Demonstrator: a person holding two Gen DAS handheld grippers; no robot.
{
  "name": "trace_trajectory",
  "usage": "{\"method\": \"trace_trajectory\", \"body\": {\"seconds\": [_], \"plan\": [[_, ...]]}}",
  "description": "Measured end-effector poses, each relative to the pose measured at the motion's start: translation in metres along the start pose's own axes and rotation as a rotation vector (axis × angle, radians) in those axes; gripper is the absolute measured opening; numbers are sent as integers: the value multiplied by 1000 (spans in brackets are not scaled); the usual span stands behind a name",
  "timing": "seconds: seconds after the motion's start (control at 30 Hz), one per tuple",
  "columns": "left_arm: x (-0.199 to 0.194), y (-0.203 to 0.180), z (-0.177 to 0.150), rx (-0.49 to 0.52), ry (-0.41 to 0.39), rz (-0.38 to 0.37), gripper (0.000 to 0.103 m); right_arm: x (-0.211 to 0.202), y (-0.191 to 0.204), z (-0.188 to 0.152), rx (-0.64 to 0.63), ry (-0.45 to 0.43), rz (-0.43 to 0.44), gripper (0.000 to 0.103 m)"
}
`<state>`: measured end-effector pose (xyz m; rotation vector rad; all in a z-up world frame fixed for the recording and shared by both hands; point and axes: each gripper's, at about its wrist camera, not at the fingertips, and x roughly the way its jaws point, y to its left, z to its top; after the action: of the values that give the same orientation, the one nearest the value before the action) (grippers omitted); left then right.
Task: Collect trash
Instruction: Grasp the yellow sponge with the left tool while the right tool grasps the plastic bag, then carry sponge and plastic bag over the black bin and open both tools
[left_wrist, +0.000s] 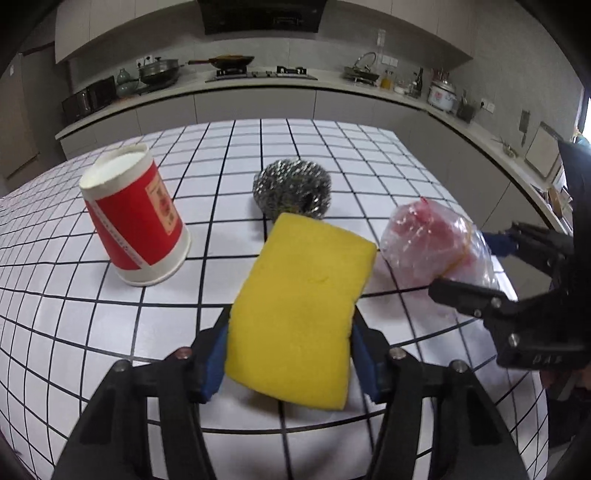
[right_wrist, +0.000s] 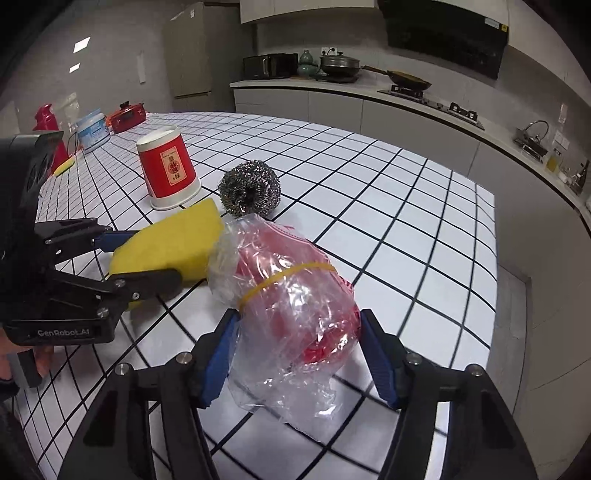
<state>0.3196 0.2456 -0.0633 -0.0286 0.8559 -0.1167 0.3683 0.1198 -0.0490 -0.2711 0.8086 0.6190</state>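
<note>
Blue-padded, the left gripper (left_wrist: 288, 354) clamped the yellow sponge (left_wrist: 299, 306) by its long sides, the sponge lying tilted on the gridded table (left_wrist: 110, 332). Beside it the right gripper (right_wrist: 299, 354) had its jaws around the clear plastic bag (right_wrist: 291, 306) of red scraps, its left pad touching; whether the right one pressed could not be told. Bag and sponge touched. Behind them sat a steel scourer (left_wrist: 291, 192) and an upturned red paper cup (left_wrist: 136, 218), with bare table beyond. Only the right wrist view showed the table's right edge dropping to the floor, plus a red pot (right_wrist: 127, 116) and a white tub (right_wrist: 92, 129) at the far left.
</note>
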Motion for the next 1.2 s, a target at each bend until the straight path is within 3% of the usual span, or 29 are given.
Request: {"method": "trace_trajectory", "body": {"seconds": [0.27,0.5,0.9,1.2], "plan": [[-19,-38,3,-7,-66,-31,59,-50,-16,-21,62,-66,-70,66],[-30,-98,1,42,-91,-87,59,-104,-54,-62,141,-102,-146,66],[-46,-229,-30,135,-90,-173,59,-209,-138,-185,278,-107,-263,66],[-44,-313,-67,142,-53,-207,59,-262,-193,-294,349,-39,-289,66]]}}
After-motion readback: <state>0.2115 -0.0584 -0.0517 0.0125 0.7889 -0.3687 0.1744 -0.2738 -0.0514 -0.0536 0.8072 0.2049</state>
